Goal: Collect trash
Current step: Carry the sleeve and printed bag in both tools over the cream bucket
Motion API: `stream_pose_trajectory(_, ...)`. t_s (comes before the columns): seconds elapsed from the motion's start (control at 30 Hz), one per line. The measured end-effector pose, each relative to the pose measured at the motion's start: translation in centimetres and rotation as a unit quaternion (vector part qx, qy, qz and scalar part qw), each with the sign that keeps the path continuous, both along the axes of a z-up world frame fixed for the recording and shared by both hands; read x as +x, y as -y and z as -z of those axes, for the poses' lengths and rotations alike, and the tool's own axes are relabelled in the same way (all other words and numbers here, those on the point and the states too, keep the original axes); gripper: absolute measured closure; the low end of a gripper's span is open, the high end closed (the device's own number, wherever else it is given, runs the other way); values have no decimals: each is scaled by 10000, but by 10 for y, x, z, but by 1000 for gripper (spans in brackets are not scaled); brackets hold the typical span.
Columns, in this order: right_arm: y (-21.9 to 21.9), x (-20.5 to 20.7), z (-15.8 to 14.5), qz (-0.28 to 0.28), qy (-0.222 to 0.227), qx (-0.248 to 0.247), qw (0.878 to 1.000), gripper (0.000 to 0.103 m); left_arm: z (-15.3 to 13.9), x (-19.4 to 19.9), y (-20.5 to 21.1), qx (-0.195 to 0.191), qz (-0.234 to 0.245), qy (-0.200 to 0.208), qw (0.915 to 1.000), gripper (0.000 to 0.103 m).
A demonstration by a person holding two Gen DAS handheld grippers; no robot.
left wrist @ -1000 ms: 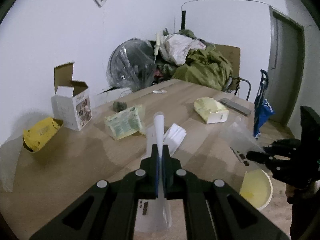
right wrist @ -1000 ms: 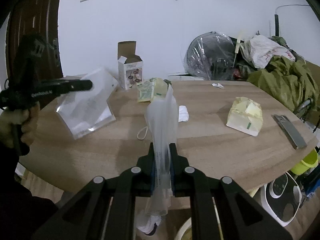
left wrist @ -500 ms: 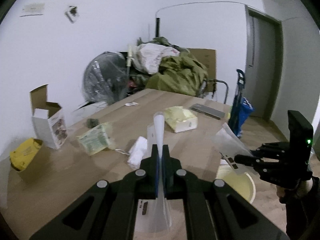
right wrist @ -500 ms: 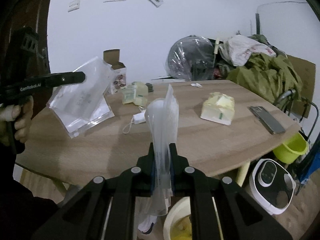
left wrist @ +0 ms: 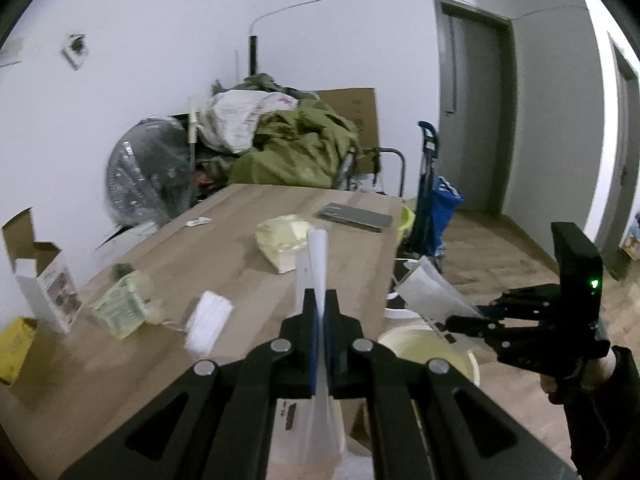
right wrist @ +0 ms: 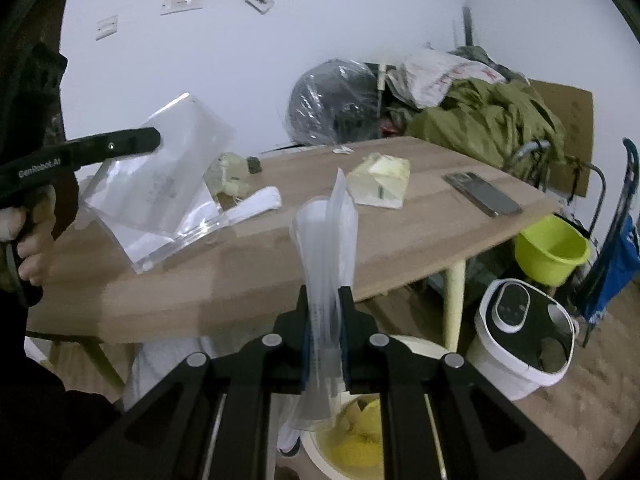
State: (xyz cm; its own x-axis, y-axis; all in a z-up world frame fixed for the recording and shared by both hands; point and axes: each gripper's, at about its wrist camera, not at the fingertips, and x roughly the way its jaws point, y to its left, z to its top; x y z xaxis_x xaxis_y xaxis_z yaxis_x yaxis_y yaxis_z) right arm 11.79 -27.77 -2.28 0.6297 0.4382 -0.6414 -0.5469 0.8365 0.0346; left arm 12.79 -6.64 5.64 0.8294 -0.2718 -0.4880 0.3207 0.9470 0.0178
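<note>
My left gripper [left wrist: 319,306] is shut on the edge of a clear plastic bag [left wrist: 319,256] that stands up between its pads. In the right wrist view that bag [right wrist: 160,188] hangs from the left gripper [right wrist: 154,140] over the table's near side. My right gripper [right wrist: 326,304] is shut on a second crumpled clear bag [right wrist: 330,232], with the right gripper [left wrist: 456,322] and its bag [left wrist: 428,292] also showing in the left wrist view. Both are held by the table edge, above a cream trash bucket [right wrist: 422,345] on the floor with yellow scraps inside [right wrist: 356,448].
On the wooden table [left wrist: 240,216] lie a yellow packet [left wrist: 286,240], a white mask [left wrist: 208,320], a green packet [left wrist: 124,308], an open white box [left wrist: 44,284] and a dark flat device [left wrist: 354,216]. A green bucket [right wrist: 552,248] and a white appliance [right wrist: 524,328] stand on the floor.
Both grippers have swung with their bags from over the table toward its edge. The cream bucket now lies right below them. Neither grip has changed.
</note>
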Motion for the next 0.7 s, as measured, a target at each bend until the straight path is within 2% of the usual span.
stream_pose_trajectory(0.37, 40, -13, 25, 512, -273, -187, 9981, 92, 16, 16, 43, -36, 706, -158, 9974, 101)
stream_pose_trajectory(0.5, 57, -15, 42, 748, -476, -294, 9956, 92, 30, 24, 58, -250, 1161, -316, 9924, 101)
stream_pose_trajectory(0.7, 77, -15, 68, 1060, -774, -347, 9907, 92, 56, 43, 83, -393, 1560, -658, 9848, 101)
